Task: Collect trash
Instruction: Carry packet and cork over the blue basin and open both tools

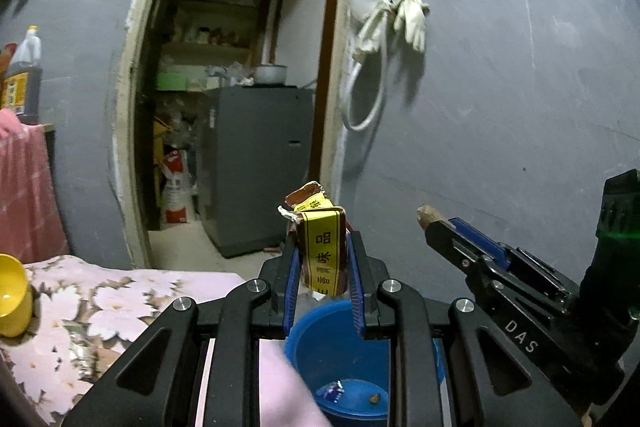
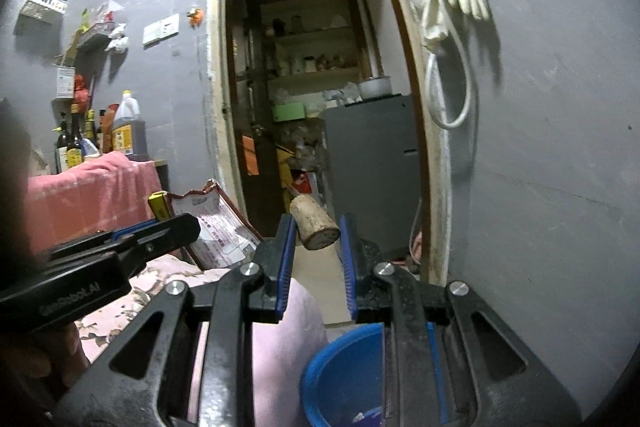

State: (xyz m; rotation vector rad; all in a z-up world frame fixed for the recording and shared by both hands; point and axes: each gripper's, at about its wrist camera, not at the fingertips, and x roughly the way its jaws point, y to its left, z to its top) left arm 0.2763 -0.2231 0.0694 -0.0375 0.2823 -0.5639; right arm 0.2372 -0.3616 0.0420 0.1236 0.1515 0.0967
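My left gripper [image 1: 322,243] is shut on a brown and yellow food packet [image 1: 322,247], which stands upright between the blue pads. Directly under it sits a blue bucket [image 1: 320,347] with a few scraps on its bottom. To the right, my right gripper [image 1: 434,223] holds a tan stub [image 1: 425,214]. In the right wrist view, the right gripper [image 2: 317,227] is shut on that tan cylindrical stub [image 2: 314,227], above and behind the bucket [image 2: 340,359]. The left gripper [image 2: 176,223] comes in from the left with the packet [image 2: 220,227].
A table with a pink floral cloth [image 1: 100,299] lies at the left, with a yellow bowl [image 1: 12,295] on it. Bottles and an oil jug [image 2: 128,131] stand behind a pink towel. An open doorway with a grey fridge [image 1: 256,167] is ahead. Gloves and a hose [image 1: 400,15] hang on the grey wall.
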